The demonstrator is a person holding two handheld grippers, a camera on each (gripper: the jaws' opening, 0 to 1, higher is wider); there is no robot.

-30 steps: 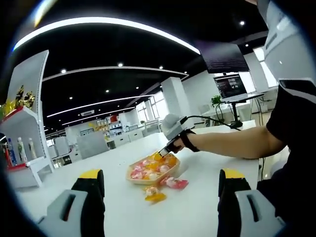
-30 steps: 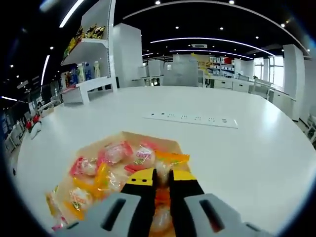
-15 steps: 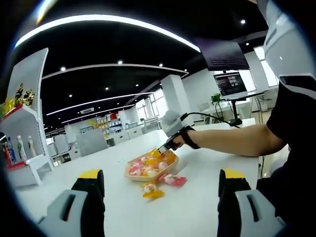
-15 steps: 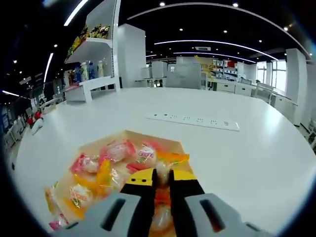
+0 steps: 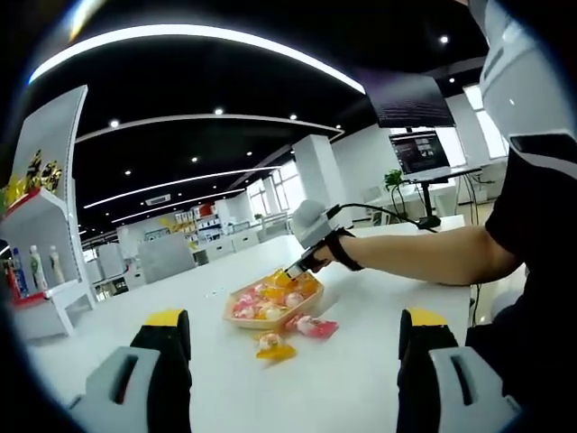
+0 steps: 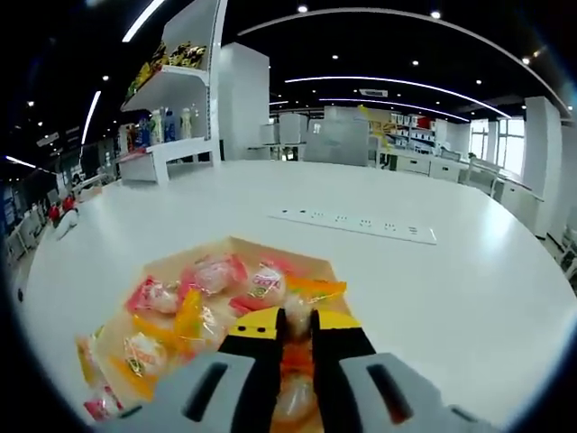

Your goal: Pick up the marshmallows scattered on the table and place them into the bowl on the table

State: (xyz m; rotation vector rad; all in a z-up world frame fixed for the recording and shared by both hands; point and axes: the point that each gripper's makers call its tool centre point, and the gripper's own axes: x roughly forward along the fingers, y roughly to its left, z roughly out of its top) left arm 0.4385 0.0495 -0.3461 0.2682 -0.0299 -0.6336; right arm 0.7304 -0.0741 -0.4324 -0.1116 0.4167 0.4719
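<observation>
Pinching an orange marshmallow over the bowl, right claw; left claw spread wide.

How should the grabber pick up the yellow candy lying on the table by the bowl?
The yellow-wrapped marshmallow lies flat on the table, just in front of the bowl and beside a pink one. Probably best to come straight down from above and pinch its puffy middle, jaws closing across the narrow width, clear of the bowl's wall.

Pink, orange, yellow marshmallows; tan bowl
</observation>
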